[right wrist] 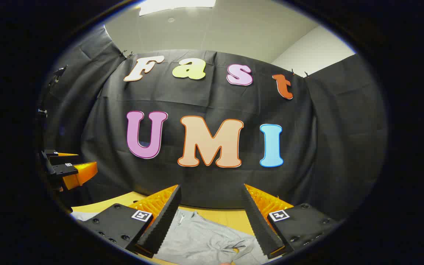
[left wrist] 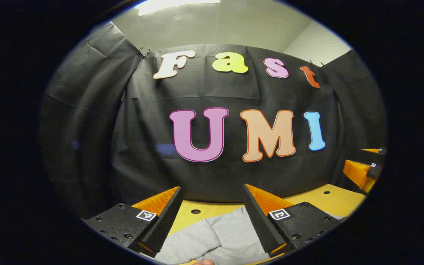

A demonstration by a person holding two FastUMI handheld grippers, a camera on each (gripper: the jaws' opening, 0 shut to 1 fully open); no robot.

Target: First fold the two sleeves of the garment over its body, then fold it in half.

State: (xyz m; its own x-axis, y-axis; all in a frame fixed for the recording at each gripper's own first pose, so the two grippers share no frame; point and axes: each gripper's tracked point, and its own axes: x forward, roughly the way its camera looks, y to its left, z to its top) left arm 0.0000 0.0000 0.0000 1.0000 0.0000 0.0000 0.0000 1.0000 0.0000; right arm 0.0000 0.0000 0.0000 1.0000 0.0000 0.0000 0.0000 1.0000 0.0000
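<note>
The surface [left wrist: 329, 200] carries the grey garment [left wrist: 223, 239] near its front edge, rumpled, sleeves apparently not yet folded. The left gripper [left wrist: 212, 217] and right gripper [right wrist: 212, 217] hover above it, both spread wide, holding nothing. Next, I judge: descend and pinch a sleeve.

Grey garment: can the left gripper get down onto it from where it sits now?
Probably yes. In the left gripper view the left gripper has its jaws open, with the grey garment lying flat on the table right below and between them, nothing in between.
</note>
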